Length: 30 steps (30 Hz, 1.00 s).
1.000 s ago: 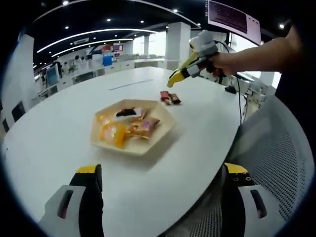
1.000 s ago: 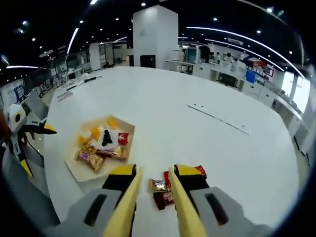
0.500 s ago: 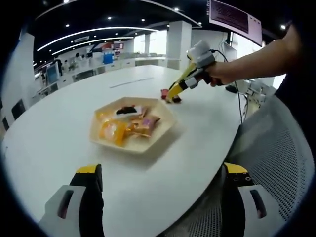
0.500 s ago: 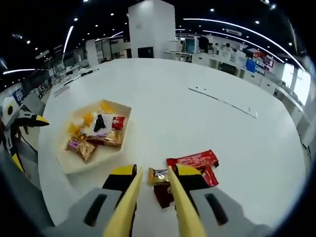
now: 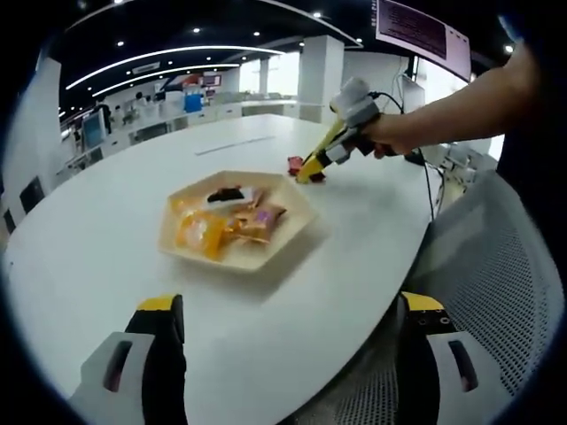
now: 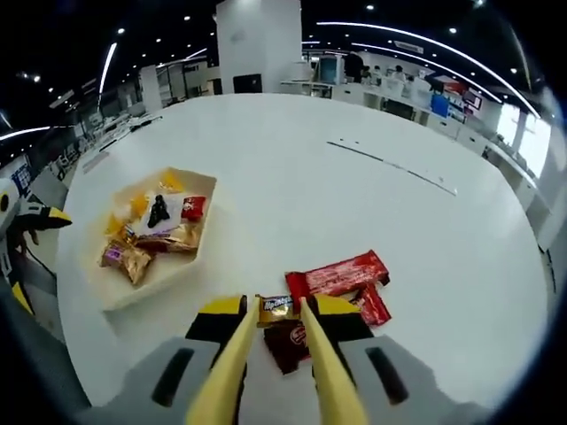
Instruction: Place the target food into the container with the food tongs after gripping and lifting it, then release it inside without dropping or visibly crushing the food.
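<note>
A beige hexagonal tray [image 5: 288, 237] holds several wrapped snacks [image 5: 232, 226]. Beyond it, a few red and brown packets [image 5: 295, 165] lie on the white table. A hand holds my right gripper [image 5: 307, 174] with its yellow tongs tipped down onto them. In the right gripper view the tong tips [image 6: 276, 304] stand open either side of a small gold packet [image 6: 277, 309] that rests on the table; whether they touch it I cannot tell. A dark brown packet [image 6: 285, 342] and red packets [image 6: 341, 273] lie beside it. My left gripper [image 5: 291, 303] hangs open near the table's edge, holding nothing.
The tray [image 6: 177, 270] sits left of the tongs in the right gripper view, with my left gripper [image 6: 22, 221] at the far left edge. A mesh chair [image 5: 496, 266] stands beside the table. Office desks and pillars fill the background.
My right gripper has dropped lower over the loose packets, so the gold packet now lies between the tong tips. The tong gap is unchanged. The left gripper has stayed put.
</note>
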Available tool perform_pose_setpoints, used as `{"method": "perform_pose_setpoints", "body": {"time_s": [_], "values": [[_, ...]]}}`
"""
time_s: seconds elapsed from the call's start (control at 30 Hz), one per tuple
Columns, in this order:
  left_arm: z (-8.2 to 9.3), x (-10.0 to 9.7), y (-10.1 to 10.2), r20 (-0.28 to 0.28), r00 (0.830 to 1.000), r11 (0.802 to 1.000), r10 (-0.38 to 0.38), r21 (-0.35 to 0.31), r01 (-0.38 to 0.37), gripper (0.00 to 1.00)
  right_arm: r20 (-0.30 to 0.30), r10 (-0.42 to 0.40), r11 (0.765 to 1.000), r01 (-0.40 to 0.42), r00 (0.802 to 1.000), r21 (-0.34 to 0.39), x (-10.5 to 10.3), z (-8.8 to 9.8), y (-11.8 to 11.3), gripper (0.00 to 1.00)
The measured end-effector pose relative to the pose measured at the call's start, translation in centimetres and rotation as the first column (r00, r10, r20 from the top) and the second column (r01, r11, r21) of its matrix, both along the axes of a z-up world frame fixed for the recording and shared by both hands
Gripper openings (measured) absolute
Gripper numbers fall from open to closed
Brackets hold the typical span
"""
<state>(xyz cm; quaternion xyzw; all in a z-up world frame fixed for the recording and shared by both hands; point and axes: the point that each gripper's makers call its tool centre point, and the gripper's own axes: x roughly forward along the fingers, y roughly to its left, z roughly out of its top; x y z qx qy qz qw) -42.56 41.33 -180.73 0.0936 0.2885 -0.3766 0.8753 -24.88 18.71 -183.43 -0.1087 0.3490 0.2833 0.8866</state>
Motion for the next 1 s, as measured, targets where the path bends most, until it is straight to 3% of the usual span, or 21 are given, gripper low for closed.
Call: {"method": "perform_pose_setpoints", "body": {"time_s": [0.07,0.27,0.3,0.37,0.67,0.73,0.83,1.0], "values": [[0.0,0.0,0.0,-0.001,1.000,1.000,0.000,0.000,0.000,0.96,0.029,0.033,0.999,-0.033,0.999,0.018,-0.2,0.5,0.5,0.28],[0.0,0.0,0.0,0.001,1.000,1.000,-0.001,-0.001,0.001,0.96,0.004,0.023,0.999,-0.023,1.000,0.022,-1.2,0.6,0.7,0.29],[0.0,0.0,0.0,0.000,1.000,1.000,-0.001,-0.002,0.001,0.96,0.014,0.030,1.000,-0.030,0.999,-0.004,-1.1,0.5,0.6,0.29],[0.1,0.0,0.0,0.002,1.000,1.000,-0.001,-0.001,0.001,0.96,0.000,0.000,1.000,0.000,1.000,0.028,-1.2,0.6,0.8,0.29],[0.0,0.0,0.0,0.001,1.000,1.000,0.002,0.002,-0.002,0.96,-0.011,-0.026,0.999,0.026,1.000,0.021,-0.1,-0.2,0.5,0.30],[0.0,0.1,0.1,0.002,1.000,1.000,0.005,0.001,-0.005,0.96,0.010,-0.002,0.999,0.002,1.000,-0.033,0.0,-0.4,0.2,0.27],[0.0,0.1,0.1,0.001,1.000,1.000,0.005,0.002,-0.005,0.96,-0.033,-0.042,0.999,0.042,0.999,-0.019,-0.2,-0.3,-0.1,0.22],[0.0,0.1,0.1,0.001,1.000,1.000,0.005,0.001,-0.005,0.96,-0.034,-0.051,0.999,0.051,0.998,0.001,-0.9,-0.1,-0.4,0.20]]}}
